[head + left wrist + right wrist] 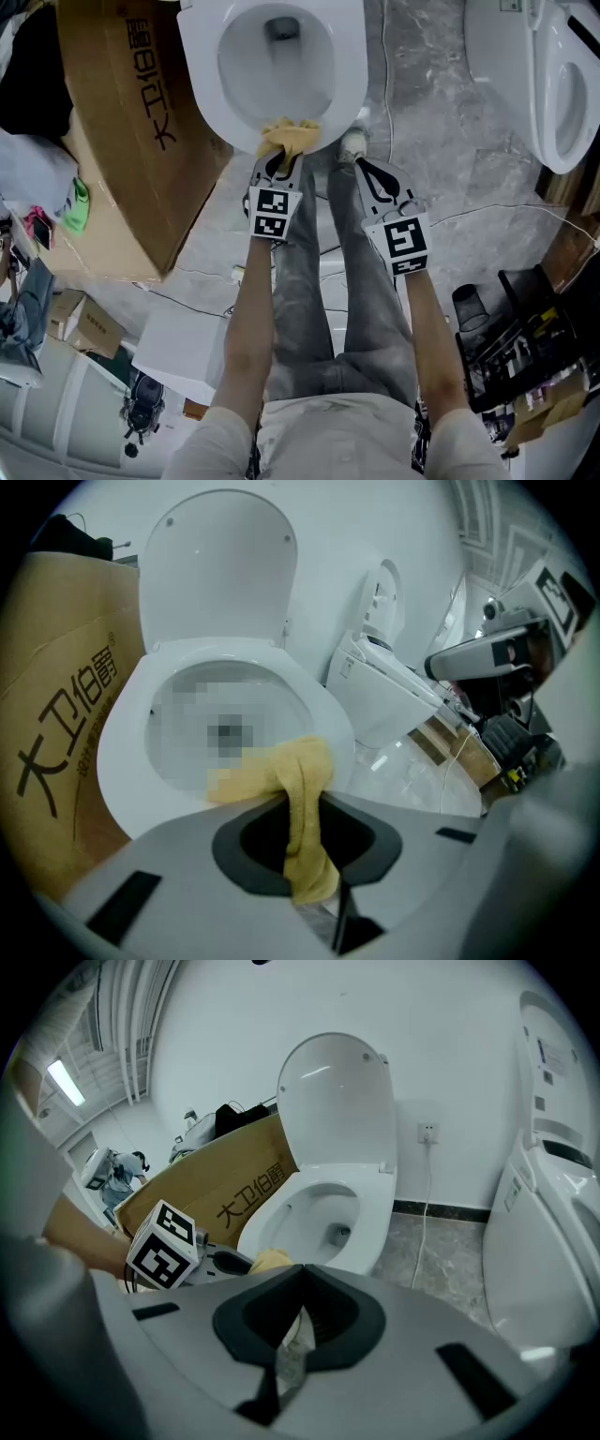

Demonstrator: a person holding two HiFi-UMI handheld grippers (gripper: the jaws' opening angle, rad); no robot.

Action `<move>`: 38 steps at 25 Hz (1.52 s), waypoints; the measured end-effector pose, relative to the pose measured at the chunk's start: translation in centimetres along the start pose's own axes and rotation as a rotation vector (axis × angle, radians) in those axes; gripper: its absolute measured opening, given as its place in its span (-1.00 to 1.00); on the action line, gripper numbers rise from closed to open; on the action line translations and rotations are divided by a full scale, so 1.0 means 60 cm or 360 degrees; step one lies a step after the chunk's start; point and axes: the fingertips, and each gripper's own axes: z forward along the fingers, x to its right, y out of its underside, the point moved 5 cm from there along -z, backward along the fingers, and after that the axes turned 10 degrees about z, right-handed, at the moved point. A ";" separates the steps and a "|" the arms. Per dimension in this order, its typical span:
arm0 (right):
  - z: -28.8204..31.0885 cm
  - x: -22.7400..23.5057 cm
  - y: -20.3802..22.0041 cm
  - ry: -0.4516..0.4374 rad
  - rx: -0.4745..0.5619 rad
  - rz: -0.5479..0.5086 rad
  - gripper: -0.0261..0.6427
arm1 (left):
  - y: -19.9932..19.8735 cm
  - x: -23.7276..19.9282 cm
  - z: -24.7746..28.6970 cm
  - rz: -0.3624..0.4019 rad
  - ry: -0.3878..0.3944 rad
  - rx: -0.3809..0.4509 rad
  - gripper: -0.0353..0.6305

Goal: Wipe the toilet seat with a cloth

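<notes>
A white toilet seat (pixel 349 89) lies open at the top of the head view, with its lid (pixel 217 569) raised. A yellow cloth (pixel 290 136) is draped over the seat's front rim. My left gripper (pixel 281 157) is shut on the cloth (pixel 298 794), and a tail of it hangs down between the jaws. The cloth touches the seat rim (pixel 127 766). To the right of it, my right gripper (pixel 362 165) hovers in front of the bowl, shut with nothing in it. The right gripper view shows the toilet (pixel 323 1199) ahead, with the cloth (pixel 272 1260) at its near edge.
A large cardboard box (pixel 127 141) stands close to the toilet's left side. A second toilet (pixel 553 84) stands at the right. A cable (pixel 487 211) crosses the marble floor. A wall socket (pixel 428 1132) sits behind. The person's legs (pixel 323 281) are below the grippers.
</notes>
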 end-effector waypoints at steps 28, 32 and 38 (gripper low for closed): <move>-0.031 0.138 -0.005 0.0116 0.0031 0.0197 -0.90 | -0.130 0.056 0.101 0.0175 0.0130 -0.0083 -0.65; -0.031 0.150 -0.003 0.0138 0.0028 0.0224 -0.90 | -0.151 0.050 0.115 0.0186 0.0132 -0.0099 -0.65; -0.024 0.155 -0.013 0.0186 0.0034 0.0271 -0.90 | -0.183 0.034 0.135 0.0215 0.0146 -0.0102 -0.65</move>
